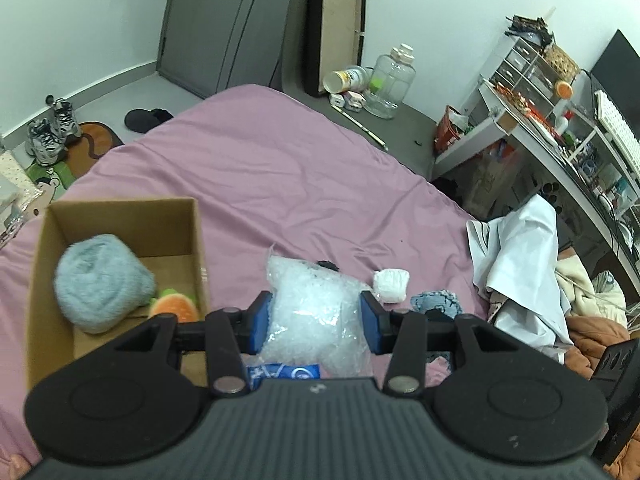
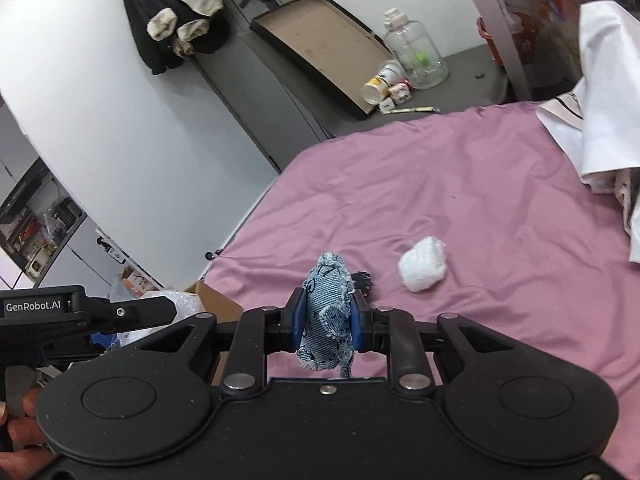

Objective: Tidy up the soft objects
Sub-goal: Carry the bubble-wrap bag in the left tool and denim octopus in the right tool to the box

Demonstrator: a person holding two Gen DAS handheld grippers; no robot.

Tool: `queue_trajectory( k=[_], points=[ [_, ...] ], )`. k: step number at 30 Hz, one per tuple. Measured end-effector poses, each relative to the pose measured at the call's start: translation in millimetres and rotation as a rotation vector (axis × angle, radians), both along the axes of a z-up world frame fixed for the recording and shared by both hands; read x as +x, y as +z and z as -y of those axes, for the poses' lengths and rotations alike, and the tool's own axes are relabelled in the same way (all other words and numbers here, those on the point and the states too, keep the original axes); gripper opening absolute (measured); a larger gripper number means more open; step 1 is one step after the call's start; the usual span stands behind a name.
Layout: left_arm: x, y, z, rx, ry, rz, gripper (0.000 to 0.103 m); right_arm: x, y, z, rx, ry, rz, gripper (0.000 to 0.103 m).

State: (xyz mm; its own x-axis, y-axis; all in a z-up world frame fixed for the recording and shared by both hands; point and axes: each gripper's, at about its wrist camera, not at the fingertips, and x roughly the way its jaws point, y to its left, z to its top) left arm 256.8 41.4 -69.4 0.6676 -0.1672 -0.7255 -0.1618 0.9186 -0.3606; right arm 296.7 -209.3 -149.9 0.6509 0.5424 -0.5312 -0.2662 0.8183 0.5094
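Bed (image 1: 304,184): pink sheet, wrinkled, serving as work surface; carries all items below.

Cardboard box (image 1: 120,216): open-topped, on the bed at the left of the left wrist view. Already holds a grey-blue fluffy bundle (image 1: 102,284) and an orange-and-green plush (image 1: 174,306), apparently a fruit shape, though it is partly hidden. Judged to be the collection point for the soft things.

Bubble-wrap bag (image 1: 316,312): clear, crinkled, bulky. Clamped between the blue pads of the left gripper (image 1: 316,322), jaws part-way apart on its width. It looks lifted clear of the sheet and sits just right of the box.

Denim piece (image 2: 328,316): frayed-edged, printed, folded over itself. Pinched in the right gripper (image 2: 326,322), jaws narrow, cloth standing above and drooping below the pads.

White wad (image 2: 422,264): small, crumpled, loose on the sheet, ungripped, near the denim piece.

Black item (image 2: 362,278): small, on the sheet behind the denim; too small to identify.

Handling note, step in hand: carrying both grasped items to the box. The bag is the larger load and the box is already half full, so it would best go in over the free far corner, lowered before the jaws let go, since light film springs back and may ride up on the fluffy bundle. The denim should follow on top, released low. The two grippers sit close; entering one at a time avoids a clash at the rim.
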Motion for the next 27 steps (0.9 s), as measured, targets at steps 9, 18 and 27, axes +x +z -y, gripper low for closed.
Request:
queue_trajectory(
  k=[9,18,27],
  points=[
    [-19.6,13.1,-46.8,0.035,0.056,0.006,0.045,-9.4,11.5,-25.3,0.023,0.045,0.051,0.023],
    [-32.9,10.2,-84.4,0.04,0.104,0.0,0.045,-14.2,22.3,-61.3,0.016,0.102,0.088,0.023],
    [-43.1,-11.0,-109.6,0.024,0.119,-0.026,0.045,-17.4,27.1,-94.6,0.024,0.126,0.11,0.023]
  ],
)
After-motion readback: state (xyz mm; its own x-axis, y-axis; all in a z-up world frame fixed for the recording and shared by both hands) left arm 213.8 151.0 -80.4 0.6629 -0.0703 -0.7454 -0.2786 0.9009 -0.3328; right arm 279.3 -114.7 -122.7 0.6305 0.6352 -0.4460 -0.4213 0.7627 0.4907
